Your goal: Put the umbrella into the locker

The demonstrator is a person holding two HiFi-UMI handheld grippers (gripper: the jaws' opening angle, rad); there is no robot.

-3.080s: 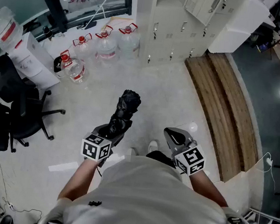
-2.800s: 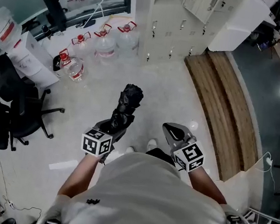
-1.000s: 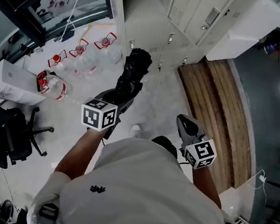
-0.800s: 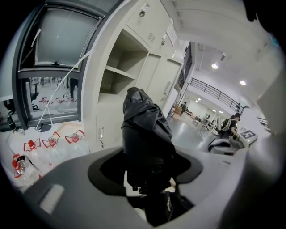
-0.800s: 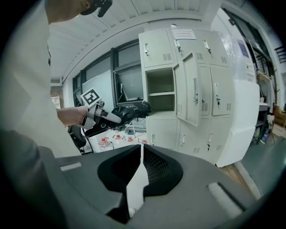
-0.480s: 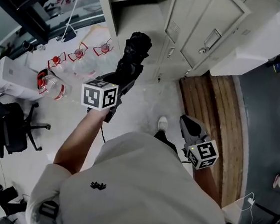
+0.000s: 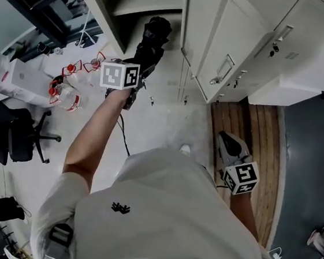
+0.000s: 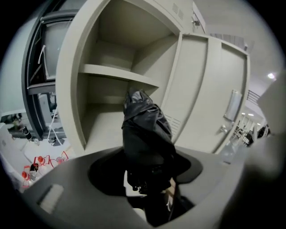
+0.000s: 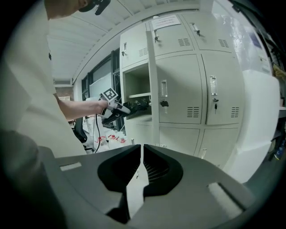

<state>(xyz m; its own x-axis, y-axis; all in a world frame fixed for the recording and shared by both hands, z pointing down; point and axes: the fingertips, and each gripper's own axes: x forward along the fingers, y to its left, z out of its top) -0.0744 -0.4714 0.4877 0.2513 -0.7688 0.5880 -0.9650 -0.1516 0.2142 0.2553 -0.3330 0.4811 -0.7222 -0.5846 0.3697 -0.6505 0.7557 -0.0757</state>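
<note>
A folded black umbrella [image 7: 152, 40] sticks out forward from my left gripper [image 7: 138, 70], which is shut on its lower part. In the left gripper view the umbrella [image 8: 146, 136] points at the open locker compartment [image 8: 107, 120], just below its shelf [image 8: 117, 74] and in front of its mouth. The locker's door [image 8: 210, 94] stands swung open to the right. My right gripper [image 7: 228, 140] hangs low at my right side, jaws shut with nothing between them. Its own view shows the right gripper [image 9: 141, 150], with the left gripper [image 9: 112, 106] holding the umbrella [image 9: 139, 104] at the open locker [image 9: 136, 85].
Closed locker doors [image 9: 196, 89] fill the wall to the right of the open one. Water jugs [image 7: 67, 93] with red handles and a white box [image 7: 24, 75] stand on the floor at the left, next to an office chair [image 7: 11, 138]. A wooden platform [image 7: 265, 138] runs along the right.
I have come closer to the lockers. The left gripper has carried the umbrella forward and up to the open compartment's mouth. The right gripper stays shut and low at my side.
</note>
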